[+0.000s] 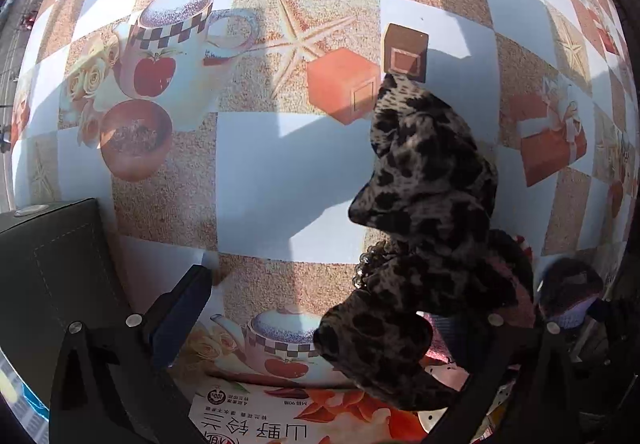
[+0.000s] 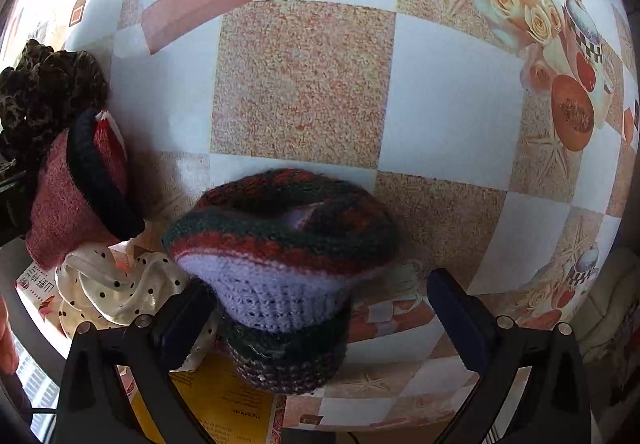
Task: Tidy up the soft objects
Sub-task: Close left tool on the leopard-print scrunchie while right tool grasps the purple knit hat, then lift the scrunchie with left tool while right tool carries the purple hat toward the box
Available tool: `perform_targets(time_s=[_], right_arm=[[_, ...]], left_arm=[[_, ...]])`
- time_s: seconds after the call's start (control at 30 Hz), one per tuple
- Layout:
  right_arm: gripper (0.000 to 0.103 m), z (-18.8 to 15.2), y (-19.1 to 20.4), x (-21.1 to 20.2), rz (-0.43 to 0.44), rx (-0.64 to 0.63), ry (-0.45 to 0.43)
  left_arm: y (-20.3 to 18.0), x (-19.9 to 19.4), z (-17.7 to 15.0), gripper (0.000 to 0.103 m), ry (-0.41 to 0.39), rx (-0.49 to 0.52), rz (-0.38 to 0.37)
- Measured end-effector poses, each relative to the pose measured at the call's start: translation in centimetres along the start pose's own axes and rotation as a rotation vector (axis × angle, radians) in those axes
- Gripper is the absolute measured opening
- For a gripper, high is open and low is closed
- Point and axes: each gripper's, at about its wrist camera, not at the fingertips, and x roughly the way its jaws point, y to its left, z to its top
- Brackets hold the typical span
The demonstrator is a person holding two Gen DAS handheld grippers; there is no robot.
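On the printed tablecloth, the knitted hat, striped in red, green and lilac, sits directly between the fingers of the right gripper; the jaws stand wide apart, the left pad close against the hat's side and the right pad well clear of it. In the left wrist view, the leopard-print scrunchie rises in front of the left gripper, covering that gripper's right finger, so whether the scrunchie is pinched or only lying against it cannot be told; the left finger stands clear of the fabric. A dark box is cut off at the left edge. Beside the hat in the right view lie a pink knitted piece with a dark cuff and a white polka-dot cloth, partly hidden by the gripper. A printed packet under the scrunchie shows upside-down Chinese characters and a "100%" seal; smaller print is unreadable.
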Motion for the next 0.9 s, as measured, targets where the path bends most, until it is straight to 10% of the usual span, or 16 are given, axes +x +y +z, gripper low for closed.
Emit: perform_targets(time_s=[0.23,0.37,0.43,0.9], right_arm=[[0.096,-1.1,2.6,-0.5,-0.002,-0.019,-0.036],[0.067,-1.9,2.5,-1.7,0.030,-0.008,-0.075],[0.037,-2.2,1.8,-2.5,0.065,0.009,-0.107],[0.037,-10.4,-6.2,-7.5,0.266,0.363,-0.337]], left_arm=[[-0.4,-0.7,-0.3,0.091,0.001,0.016,0.004],[-1.9,-3.3,0.7,0.033,-0.057,0.129,0.040],[-2.2,-4.5,0.4,0.033,-0.105,0.151,0.060],[-3.6,-15.0,-3.0,0.020,-0.413,0.232,-0.017]])
